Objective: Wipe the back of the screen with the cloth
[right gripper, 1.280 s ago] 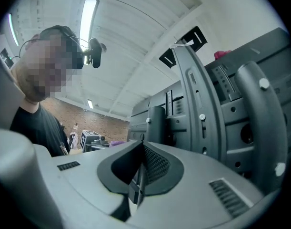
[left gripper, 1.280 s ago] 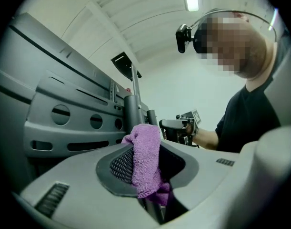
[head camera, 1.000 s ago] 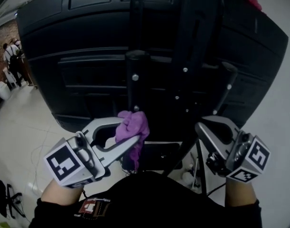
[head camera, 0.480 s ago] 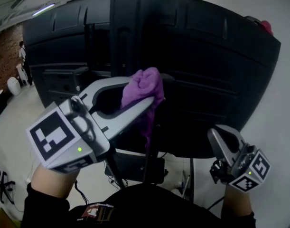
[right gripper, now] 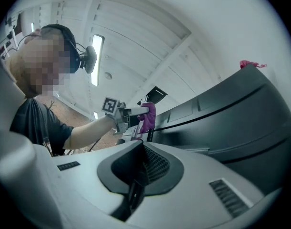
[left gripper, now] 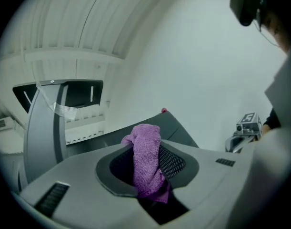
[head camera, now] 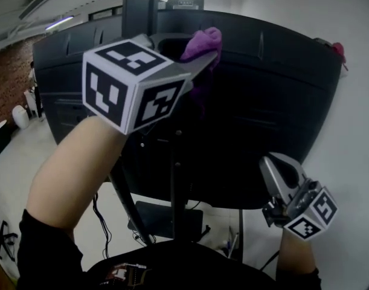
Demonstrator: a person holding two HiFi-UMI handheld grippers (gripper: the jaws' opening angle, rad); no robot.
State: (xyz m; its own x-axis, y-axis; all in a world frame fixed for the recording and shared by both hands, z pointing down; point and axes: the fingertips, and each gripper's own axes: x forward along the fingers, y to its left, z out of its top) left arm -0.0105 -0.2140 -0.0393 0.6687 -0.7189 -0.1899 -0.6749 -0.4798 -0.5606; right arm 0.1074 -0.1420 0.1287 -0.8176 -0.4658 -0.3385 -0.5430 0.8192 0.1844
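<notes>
The black back of the screen (head camera: 281, 101) fills the head view, with its top edge (left gripper: 176, 128) showing past the left jaws. My left gripper (head camera: 203, 56) is raised to that top edge and is shut on a bunched purple cloth (head camera: 202, 42). The cloth (left gripper: 147, 161) hangs between the jaws of my left gripper (left gripper: 147, 149). Whether it touches the screen I cannot tell. My right gripper (head camera: 279, 177) hangs low at the right, below the screen. In its own view my right gripper (right gripper: 141, 165) is shut and empty, and the cloth (right gripper: 148, 116) shows far off.
The screen's stand pole (head camera: 175, 180) runs down to a dark base (head camera: 166, 219) on the floor. A small pink thing (head camera: 337, 48) sits on the screen's top right corner. A white wall lies right of the screen. A grey pillar (head camera: 139, 8) rises behind.
My left gripper has risen with the cloth from the screen's lower edge to its top edge. The right gripper has dropped a little and stayed at the lower right.
</notes>
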